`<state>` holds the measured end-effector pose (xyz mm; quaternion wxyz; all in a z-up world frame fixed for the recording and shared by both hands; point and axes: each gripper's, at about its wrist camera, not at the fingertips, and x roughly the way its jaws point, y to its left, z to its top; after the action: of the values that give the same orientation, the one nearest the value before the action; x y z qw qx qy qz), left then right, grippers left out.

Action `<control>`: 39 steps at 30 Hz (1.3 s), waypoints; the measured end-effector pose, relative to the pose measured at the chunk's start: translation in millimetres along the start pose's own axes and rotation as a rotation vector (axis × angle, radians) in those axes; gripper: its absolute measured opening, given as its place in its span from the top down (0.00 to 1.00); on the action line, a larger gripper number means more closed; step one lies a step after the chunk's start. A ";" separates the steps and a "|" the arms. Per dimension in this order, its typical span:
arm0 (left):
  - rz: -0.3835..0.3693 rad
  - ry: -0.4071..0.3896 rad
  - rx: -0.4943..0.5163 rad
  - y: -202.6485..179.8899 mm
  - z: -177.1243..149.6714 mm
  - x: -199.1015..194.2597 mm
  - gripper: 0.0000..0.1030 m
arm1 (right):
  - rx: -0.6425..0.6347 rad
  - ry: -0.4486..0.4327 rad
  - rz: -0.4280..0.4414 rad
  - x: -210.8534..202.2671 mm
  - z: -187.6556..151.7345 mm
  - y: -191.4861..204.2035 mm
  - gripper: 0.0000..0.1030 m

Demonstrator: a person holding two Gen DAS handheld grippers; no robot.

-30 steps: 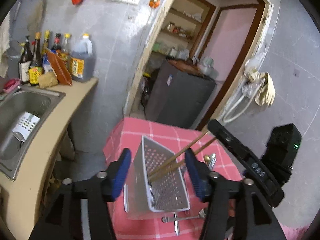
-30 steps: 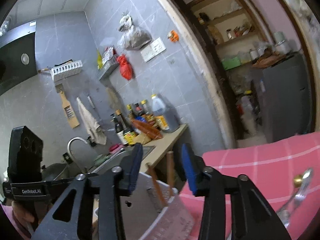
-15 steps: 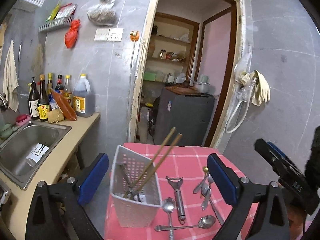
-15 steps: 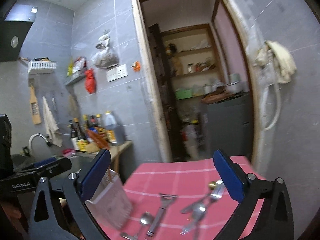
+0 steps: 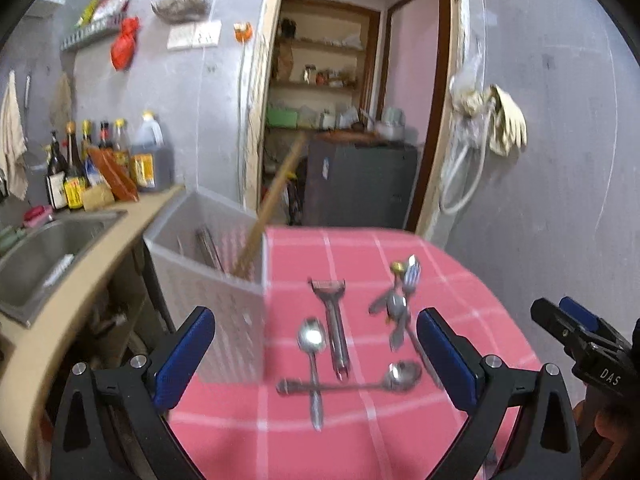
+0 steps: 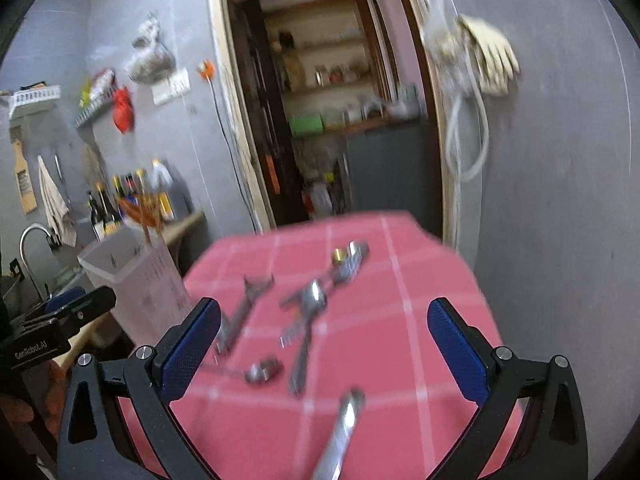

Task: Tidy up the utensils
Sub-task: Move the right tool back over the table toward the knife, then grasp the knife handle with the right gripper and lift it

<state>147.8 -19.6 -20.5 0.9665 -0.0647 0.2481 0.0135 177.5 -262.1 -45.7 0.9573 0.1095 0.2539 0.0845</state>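
Loose utensils lie scattered on the pink checked cloth (image 5: 460,300): a peeler (image 5: 334,320), a spoon (image 5: 312,356) just beside it, a second spoon (image 5: 352,382) lying crosswise and crossing the first one's handle, and a tangle of what look like forks (image 5: 400,304) toward the far right, too blurred to count. The white holder (image 5: 218,300) stands upright at the cloth's left edge, beside the counter (image 5: 100,288), with chopsticks (image 5: 268,208) and some metal pieces already leaning inside. The sorting appears to be partway through, at the point of choosing the next piece to pick up. The left gripper (image 5: 316,356) hangs wide open and empty above the two spoons and the peeler, tilted downward; the right gripper (image 6: 324,344) is likewise spread wide, nothing between its pads, angled down over the fork pile, with one more metal handle (image 6: 340,436) lying close under it. The next move probably calls for lowering one gripper onto a single handle, closing across its narrow width, then lifting it clear of its neighbours and dropping it upright into the holder. The crossed spoons may drag each other.
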 end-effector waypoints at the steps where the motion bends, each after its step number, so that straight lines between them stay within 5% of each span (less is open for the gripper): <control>1: -0.004 0.013 0.005 -1.3 -5.4 2.7 0.01 | 0.017 0.029 0.003 5.2 -6.0 -4.5 0.01; 4: -0.036 0.071 0.035 -8.3 -18.6 16.6 0.01 | 0.076 0.123 0.009 19.2 -23.2 -18.5 0.03; 11: -0.155 0.191 0.156 -35.7 -37.5 51.1 0.02 | 0.130 0.289 0.022 46.6 -50.6 -33.3 0.46; 15: -0.214 0.269 0.225 -52.1 -45.5 71.1 0.14 | 0.150 0.324 0.031 51.0 -59.4 -36.5 0.60; 26: -0.190 0.390 0.389 -83.6 -53.3 117.1 0.42 | 0.027 0.418 0.092 82.0 -51.5 -20.3 0.70; 29: -0.179 0.383 0.417 -86.8 -52.3 119.4 0.49 | 0.028 0.420 0.088 81.1 -50.5 -23.6 0.80; 36: -0.191 0.417 0.447 -95.7 -52.4 130.1 0.91 | 0.132 0.491 0.129 86.0 -45.3 -37.7 0.89; 39: -0.190 0.421 0.415 -95.1 -47.3 130.1 0.93 | 0.183 0.520 0.151 89.1 -47.9 -39.6 0.92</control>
<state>244.8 -120.9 -113.0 0.8834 0.1098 0.4329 -0.1416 233.8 -272.9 -137.9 0.8372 0.1888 0.4884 0.1577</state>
